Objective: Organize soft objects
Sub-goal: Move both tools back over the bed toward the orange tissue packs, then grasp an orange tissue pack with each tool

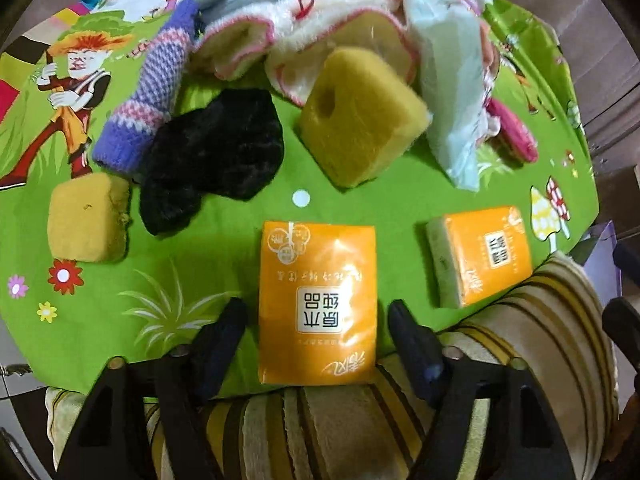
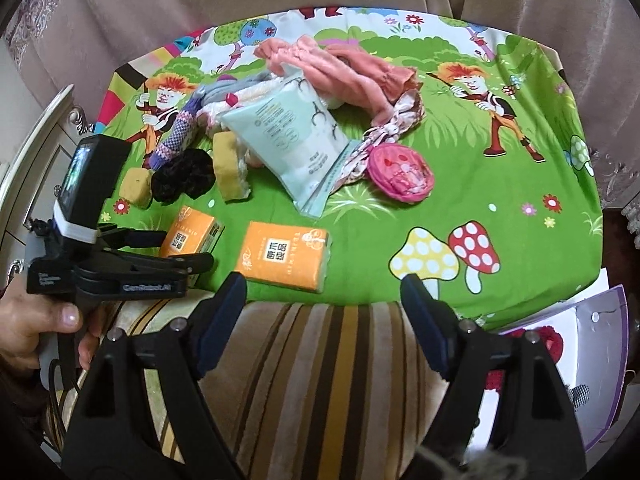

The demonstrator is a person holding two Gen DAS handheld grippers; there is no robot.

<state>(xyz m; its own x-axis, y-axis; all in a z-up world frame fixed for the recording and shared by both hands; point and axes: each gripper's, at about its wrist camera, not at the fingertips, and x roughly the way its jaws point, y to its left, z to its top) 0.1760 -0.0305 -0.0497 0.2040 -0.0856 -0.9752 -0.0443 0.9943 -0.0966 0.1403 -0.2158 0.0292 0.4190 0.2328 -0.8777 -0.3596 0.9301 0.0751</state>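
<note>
The green cartoon cloth (image 2: 460, 184) carried a jumbled soft heap at the frame's upper centre, unsorted; my left gripper (image 1: 316, 316) straddled the orange tissue pack (image 1: 317, 304) low-centre, jaws released, presumably lining up; my right gripper (image 2: 322, 292) gaped empty.

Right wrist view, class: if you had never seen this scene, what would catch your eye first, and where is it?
The bright green cartoon cloth fills the middle, printed with spotted mushrooms near its right front corner. A jumble of soft things sits toward its back, topped by a pale blue tissue pack and a pink garment. Two orange tissue packs lie near the front edge, the left gripper beside the left one.
</note>
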